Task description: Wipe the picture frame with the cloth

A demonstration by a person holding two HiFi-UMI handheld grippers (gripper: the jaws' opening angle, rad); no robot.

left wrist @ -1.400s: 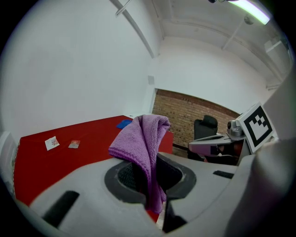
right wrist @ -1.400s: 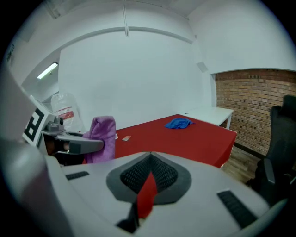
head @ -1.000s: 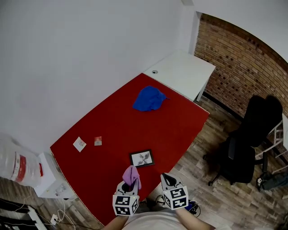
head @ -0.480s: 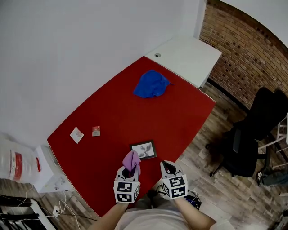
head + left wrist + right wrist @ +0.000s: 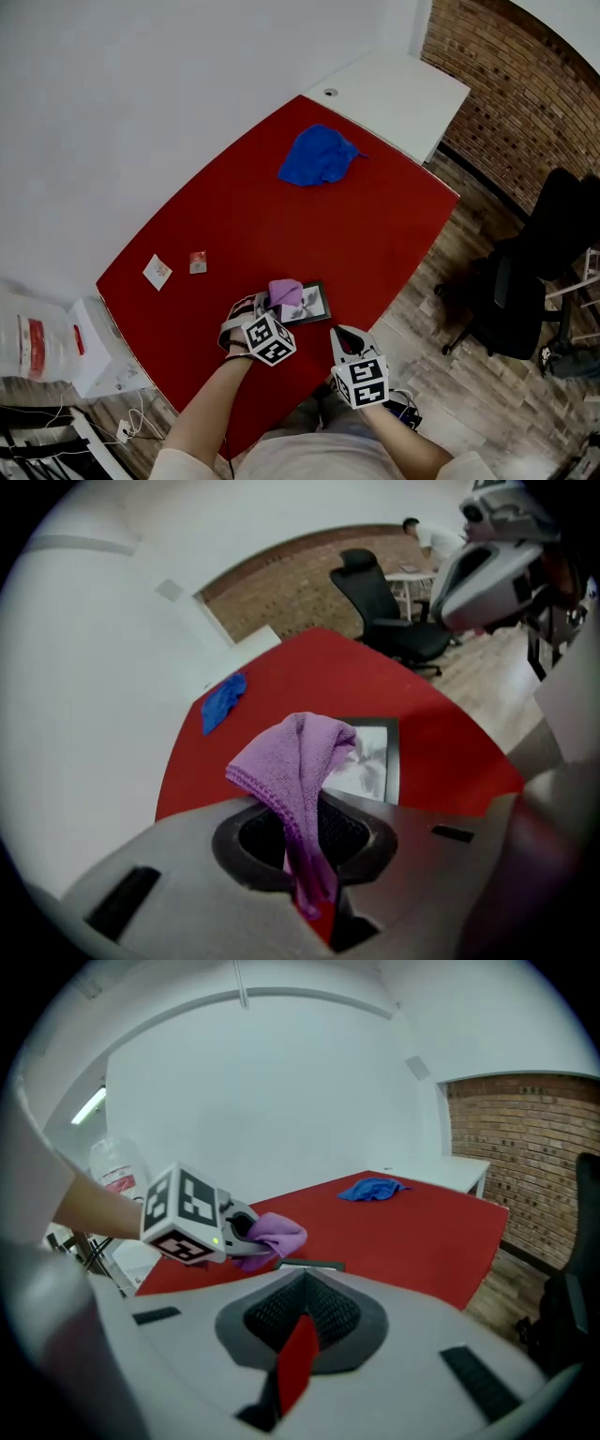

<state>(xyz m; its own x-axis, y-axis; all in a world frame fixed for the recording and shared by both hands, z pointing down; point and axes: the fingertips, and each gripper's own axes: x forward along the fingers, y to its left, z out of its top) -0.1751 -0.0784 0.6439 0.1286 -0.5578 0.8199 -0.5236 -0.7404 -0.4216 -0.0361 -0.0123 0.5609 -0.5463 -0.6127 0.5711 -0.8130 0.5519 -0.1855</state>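
Head view: left gripper (image 5: 265, 317) is clamped on the purple cloth (image 5: 285, 292). The bunch sits over the left end of the picture frame (image 5: 313, 306), which lies flat on the red table (image 5: 281, 216) near my edge. Right gripper (image 5: 347, 339) hangs beside the frame off the table edge, well clear. I read that as keeping it out of the wipe path. Blue cloth (image 5: 319, 157) and two small cards (image 5: 157, 272) are well apart, not in play.

Left gripper view: jaws pinched on the cloth's tail, and the loose fold flops forward past the tips. That grip makes sense, since the soft fold meets the glass, not the jaws. Frame is visible just beyond the fold.

Right gripper view: jaws together, nothing between them. It looks across at the left gripper with the cloth low over the frame's dark edge. I can't confirm contact from here.

Judgement: start of the wipe. The frame is loose, so it may slide, and the right gripper could brace it.
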